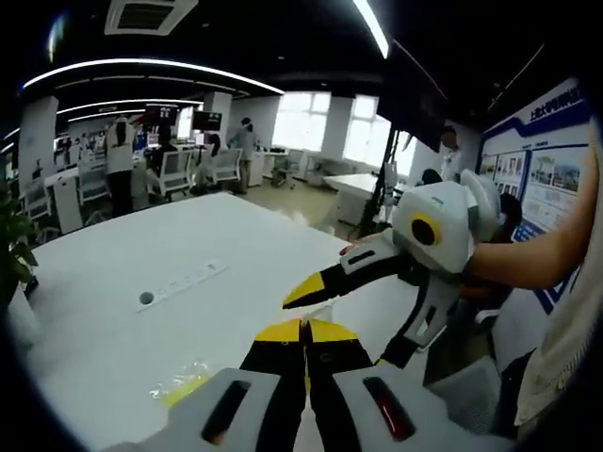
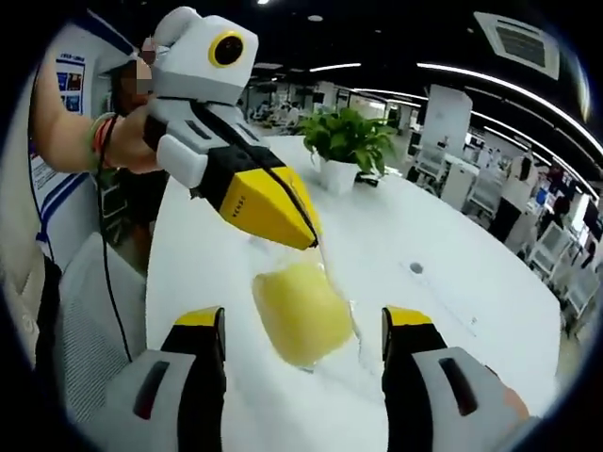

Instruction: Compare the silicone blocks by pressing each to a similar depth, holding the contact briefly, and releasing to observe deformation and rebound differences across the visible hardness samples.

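A soft yellow silicone block (image 2: 300, 325) in clear wrap lies on the white table (image 2: 452, 254), between the wide-apart jaws of my right gripper (image 2: 302, 325), which is open around it without touching. My left gripper (image 2: 314, 237) comes in from the upper left, its yellow jaws closed to a point at the block's far edge. In the left gripper view those jaws (image 1: 304, 328) meet tip to tip, and the right gripper (image 1: 344, 315) reaches in from the right with its jaws spread. A yellowish patch in wrap (image 1: 184, 386) shows left of my jaws.
A potted plant (image 2: 349, 137) stands further along the table, its leaves at the edge (image 1: 14, 245). A flush socket strip (image 1: 184, 282) sits mid-table. A person's arm (image 1: 537, 254) holds the right gripper. Office chairs and people stand far behind.
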A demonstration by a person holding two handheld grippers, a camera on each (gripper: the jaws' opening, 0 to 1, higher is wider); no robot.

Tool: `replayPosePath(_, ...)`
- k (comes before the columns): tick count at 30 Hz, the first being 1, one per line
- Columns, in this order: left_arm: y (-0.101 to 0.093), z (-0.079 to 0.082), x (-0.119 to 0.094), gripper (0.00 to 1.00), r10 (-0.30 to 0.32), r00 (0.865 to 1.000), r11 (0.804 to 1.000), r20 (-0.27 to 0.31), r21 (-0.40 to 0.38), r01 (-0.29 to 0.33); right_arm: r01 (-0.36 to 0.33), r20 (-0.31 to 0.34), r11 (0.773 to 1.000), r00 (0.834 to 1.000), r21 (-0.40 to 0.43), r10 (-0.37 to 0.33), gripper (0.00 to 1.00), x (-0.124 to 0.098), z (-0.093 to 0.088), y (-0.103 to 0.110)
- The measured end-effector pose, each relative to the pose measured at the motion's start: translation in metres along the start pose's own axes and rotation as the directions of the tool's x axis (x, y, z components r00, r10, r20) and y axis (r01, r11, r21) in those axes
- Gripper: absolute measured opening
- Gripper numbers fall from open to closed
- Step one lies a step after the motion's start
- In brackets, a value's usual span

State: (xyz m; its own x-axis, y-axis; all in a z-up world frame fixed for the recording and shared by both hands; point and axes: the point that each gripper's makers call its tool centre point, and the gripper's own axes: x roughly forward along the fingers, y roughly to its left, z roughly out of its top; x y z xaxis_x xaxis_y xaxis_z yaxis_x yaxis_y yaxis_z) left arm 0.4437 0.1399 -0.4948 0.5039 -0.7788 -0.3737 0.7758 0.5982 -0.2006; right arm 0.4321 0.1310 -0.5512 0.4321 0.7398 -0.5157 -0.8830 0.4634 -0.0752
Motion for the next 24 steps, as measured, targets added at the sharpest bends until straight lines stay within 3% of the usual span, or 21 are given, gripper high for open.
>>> replayPosePath(1, 0.001, 0.0, 0.001, 0.0, 0.0, 1.0, 1.0, 0.0, -0.004, 0.0, 0.005, 0.008, 1.0, 1.0, 0.01, -0.005, 0.62, -0.001, 0.001, -0.001)
replayPosePath(3, 0.002, 0.0, 0.002, 0.0, 0.002, 1.0, 1.0, -0.001, -0.013, -0.002, -0.001, 0.071, 0.992, 0.997, 0.127, -0.009, 0.64, -0.005, 0.007, 0.0)
replayPosePath(5, 0.003, -0.002, 0.004, 0.0, 0.005, 1.0, 1.0, -0.001, -0.024, -0.005, 0.03, 0.117, 0.984, 0.992, 0.176, -0.051, 0.65, -0.011, 0.011, -0.006)
replayPosePath(9, 0.004, -0.004, 0.006, 0.0, 0.005, 1.0, 0.999, -0.002, -0.043, -0.006, 0.124, 0.1, 0.978, 0.985, 0.169, -0.142, 0.67, -0.022, 0.0, -0.016)
replayPosePath(15, 0.006, -0.008, 0.012, 0.0, 0.003, 1.0, 0.997, -0.004, -0.08, -0.003, 0.182, 0.132, 0.956, 0.967, 0.231, -0.216, 0.69, -0.04, -0.007, -0.017)
replayPosePath(24, 0.011, -0.016, 0.023, 0.0, 0.003, 1.0, 0.99, 0.001, -0.141, -0.002, 0.207, 0.131, 0.929, 0.958, 0.306, -0.257, 0.71, -0.06, -0.028, -0.002)
